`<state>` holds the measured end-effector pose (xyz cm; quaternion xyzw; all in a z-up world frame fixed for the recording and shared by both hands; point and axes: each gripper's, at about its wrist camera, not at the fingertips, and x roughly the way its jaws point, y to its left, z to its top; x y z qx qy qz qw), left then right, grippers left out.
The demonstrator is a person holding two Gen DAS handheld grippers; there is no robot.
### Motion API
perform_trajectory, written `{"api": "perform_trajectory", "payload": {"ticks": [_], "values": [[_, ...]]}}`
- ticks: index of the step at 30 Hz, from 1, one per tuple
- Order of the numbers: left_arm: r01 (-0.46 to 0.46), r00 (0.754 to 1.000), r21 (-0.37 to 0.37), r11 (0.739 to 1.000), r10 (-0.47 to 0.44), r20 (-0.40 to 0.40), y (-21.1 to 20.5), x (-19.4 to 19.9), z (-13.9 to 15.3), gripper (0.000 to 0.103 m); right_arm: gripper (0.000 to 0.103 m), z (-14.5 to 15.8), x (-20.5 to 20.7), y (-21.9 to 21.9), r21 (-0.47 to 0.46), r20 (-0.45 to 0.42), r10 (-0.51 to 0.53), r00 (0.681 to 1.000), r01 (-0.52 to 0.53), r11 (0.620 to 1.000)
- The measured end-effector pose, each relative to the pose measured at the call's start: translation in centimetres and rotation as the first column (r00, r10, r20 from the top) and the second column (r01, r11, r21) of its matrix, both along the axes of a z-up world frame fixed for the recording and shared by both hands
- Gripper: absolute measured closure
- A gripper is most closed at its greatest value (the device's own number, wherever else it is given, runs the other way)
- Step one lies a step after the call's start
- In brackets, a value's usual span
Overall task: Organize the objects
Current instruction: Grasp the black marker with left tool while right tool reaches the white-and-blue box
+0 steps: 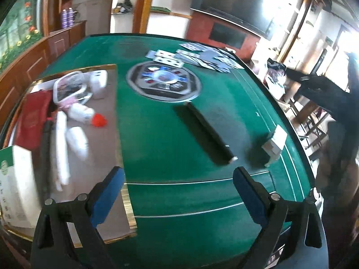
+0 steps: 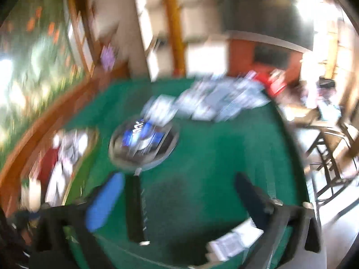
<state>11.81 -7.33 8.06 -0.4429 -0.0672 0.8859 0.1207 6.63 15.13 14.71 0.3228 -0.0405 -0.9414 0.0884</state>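
Progress looks partial, I judge: bottles and boxes crowd the tray (image 1: 121,121) ahead-left of the left claw (image 1: 179,192), while the black rod (image 1: 208,132), small box (image 1: 274,143) and scattered cards (image 1: 202,58) remain ahead on the tabletop (image 1: 157,134). Both claws, right claw (image 2: 179,195) included, gape apart, holding nothing.

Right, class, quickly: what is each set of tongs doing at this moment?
Left tongs: open, holding nothing, above the green table.
Right tongs: open, holding nothing; the black stick lies between the fingers, ungripped.
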Motion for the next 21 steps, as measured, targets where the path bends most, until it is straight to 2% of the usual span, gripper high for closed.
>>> {"api": "perform_trajectory", "payload": {"ticks": [2,3,5,8,10,14,17,21], "values": [[0.030,0.999,-0.008,1.000,-0.030,0.014,1.8,-0.8,-0.3,0.006,0.000,0.4,1.9,2.9,-0.077,-0.087,-0.118,0.989,0.112,0.991],[0.045,0.999,-0.025,0.999,-0.044,0.024,2.8,-1.4,-0.6,0.006,0.000,-0.3,2.9,5.2,-0.128,-0.097,-0.207,0.973,0.194,0.973],[0.067,0.997,-0.058,0.996,-0.065,0.043,4.3,-2.4,-1.3,0.006,0.000,-1.5,3.1,7.5,-0.179,-0.039,-0.273,0.961,0.262,0.948],[0.055,0.995,-0.098,0.994,-0.047,0.090,5.7,-4.2,-2.6,0.006,0.000,-5.3,3.0,11.0,-0.323,0.120,-0.262,0.958,0.287,0.902],[0.024,0.992,-0.072,0.997,-0.015,0.123,5.7,-5.3,-3.4,0.006,0.000,-7.0,3.5,11.9,-0.359,0.158,-0.267,0.951,0.307,0.882],[-0.049,0.985,-0.069,0.996,0.060,0.159,5.5,-7.4,-4.7,0.006,0.000,-8.9,3.3,12.7,-0.396,0.196,-0.253,0.947,0.313,0.864],[-0.069,0.981,-0.116,0.991,0.088,0.175,6.4,-9.0,-5.7,0.006,0.000,-9.8,3.4,12.2,-0.415,0.216,-0.228,0.949,0.301,0.858],[-0.032,0.991,-0.232,0.972,0.061,0.120,8.7,-9.7,-6.4,0.006,0.000,-10.1,3.1,11.6,-0.408,0.234,-0.194,0.953,0.278,0.870]]}}
